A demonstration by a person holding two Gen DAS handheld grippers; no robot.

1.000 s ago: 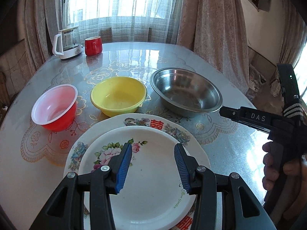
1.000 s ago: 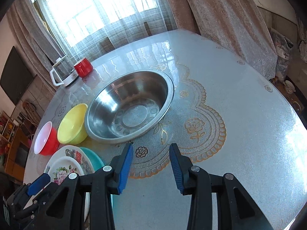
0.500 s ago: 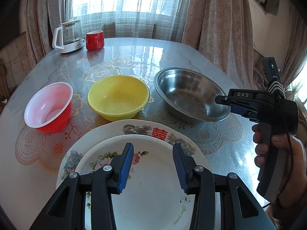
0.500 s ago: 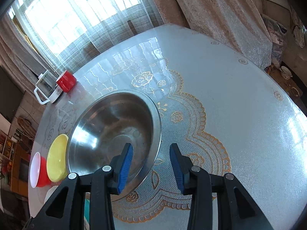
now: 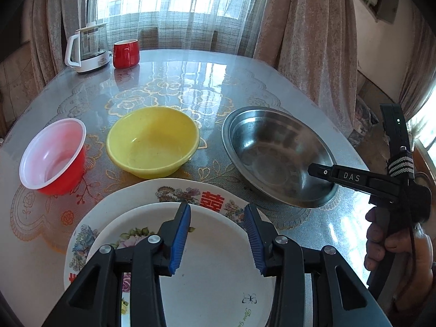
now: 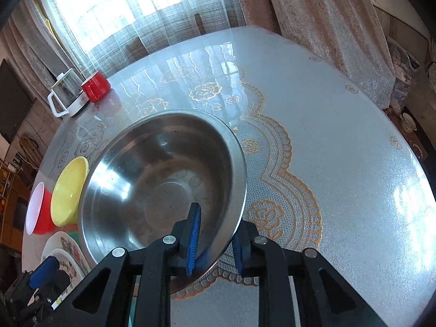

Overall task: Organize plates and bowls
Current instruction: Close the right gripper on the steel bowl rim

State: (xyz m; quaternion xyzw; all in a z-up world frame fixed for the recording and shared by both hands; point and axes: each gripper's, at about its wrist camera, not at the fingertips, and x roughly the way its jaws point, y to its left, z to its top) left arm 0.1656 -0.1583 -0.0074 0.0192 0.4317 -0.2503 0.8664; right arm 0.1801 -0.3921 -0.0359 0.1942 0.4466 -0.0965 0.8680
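A steel bowl (image 5: 275, 158) (image 6: 163, 179) stands on the table right of a yellow bowl (image 5: 152, 141) (image 6: 69, 188) and a red bowl (image 5: 53, 155) (image 6: 38, 209). My right gripper (image 6: 215, 234) straddles the steel bowl's near rim, one finger inside and one outside, jaws narrowed around it; it shows from the side in the left wrist view (image 5: 354, 177). My left gripper (image 5: 218, 239) is open and empty above a small floral plate (image 5: 218, 286) stacked on a larger plate (image 5: 141, 190).
A glass kettle (image 5: 88, 46) and a red mug (image 5: 126, 53) stand at the table's far left edge. Curtains and a window lie behind. The table's right side (image 6: 340, 163) carries only the lace-patterned cover.
My right gripper moved forward to the steel bowl and its jaws narrowed over the near rim. The left gripper pulled back slightly over the plates.
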